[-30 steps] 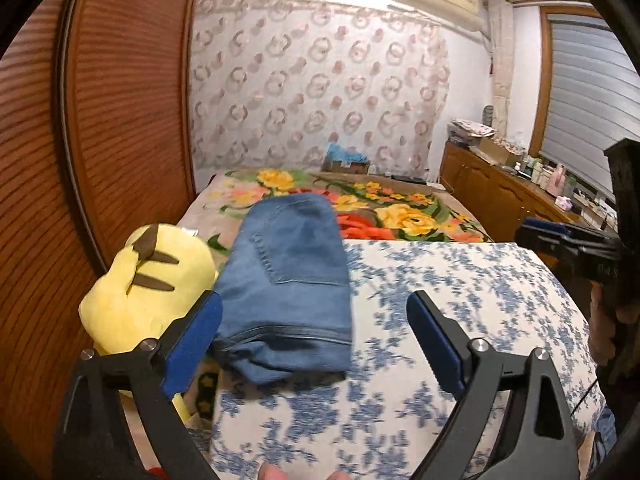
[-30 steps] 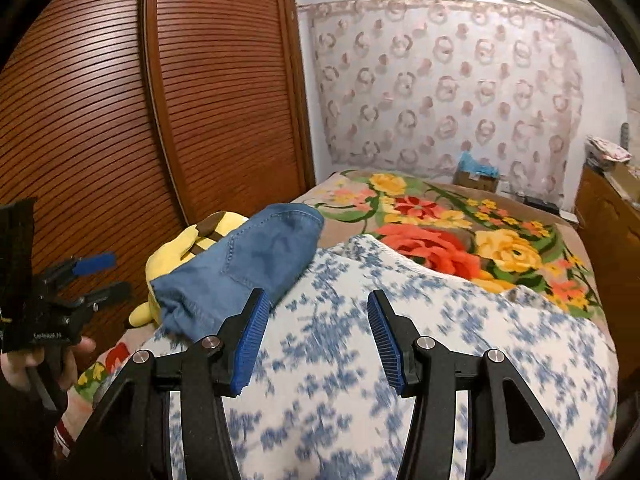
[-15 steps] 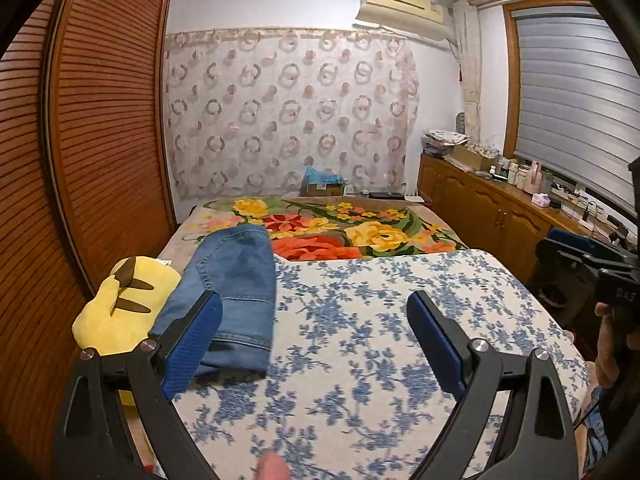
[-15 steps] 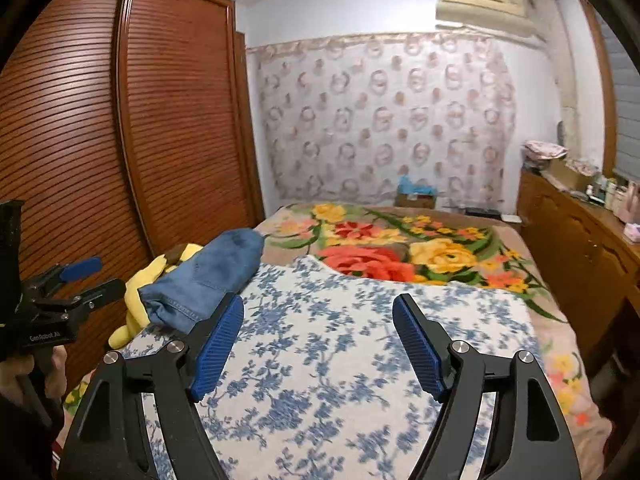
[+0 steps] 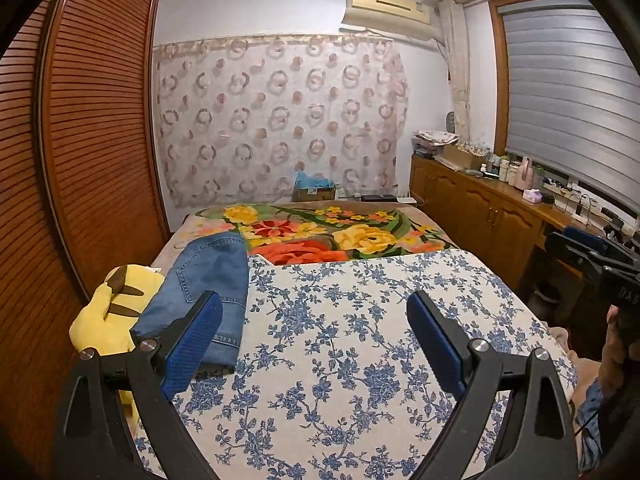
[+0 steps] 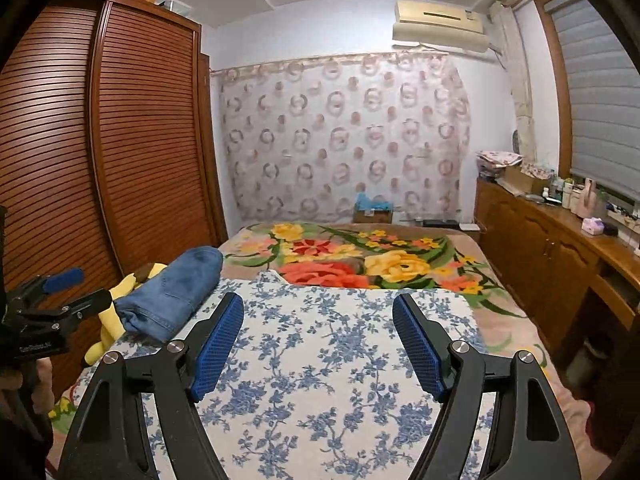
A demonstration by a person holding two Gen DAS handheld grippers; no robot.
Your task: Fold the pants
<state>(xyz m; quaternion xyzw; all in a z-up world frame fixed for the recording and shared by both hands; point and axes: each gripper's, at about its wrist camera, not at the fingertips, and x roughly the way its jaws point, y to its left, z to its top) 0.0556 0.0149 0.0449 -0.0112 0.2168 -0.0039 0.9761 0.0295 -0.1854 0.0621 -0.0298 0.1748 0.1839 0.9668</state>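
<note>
A: Where do the folded blue denim pants [image 6: 172,300] lie?
B: At the blue-flowered white cloth's [image 6: 320,360] left edge, against a yellow plush toy [image 6: 114,312].
A: The right gripper [image 6: 318,344]?
B: Wide apart, nothing between.

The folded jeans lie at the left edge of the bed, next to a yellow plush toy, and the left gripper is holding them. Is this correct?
Not quite. The left gripper holds nothing: its fingers stand open, clear of the cloth, as the left wrist view shows. The folded jeans do lie at the left edge of the bed, next to the yellow plush toy.
</note>
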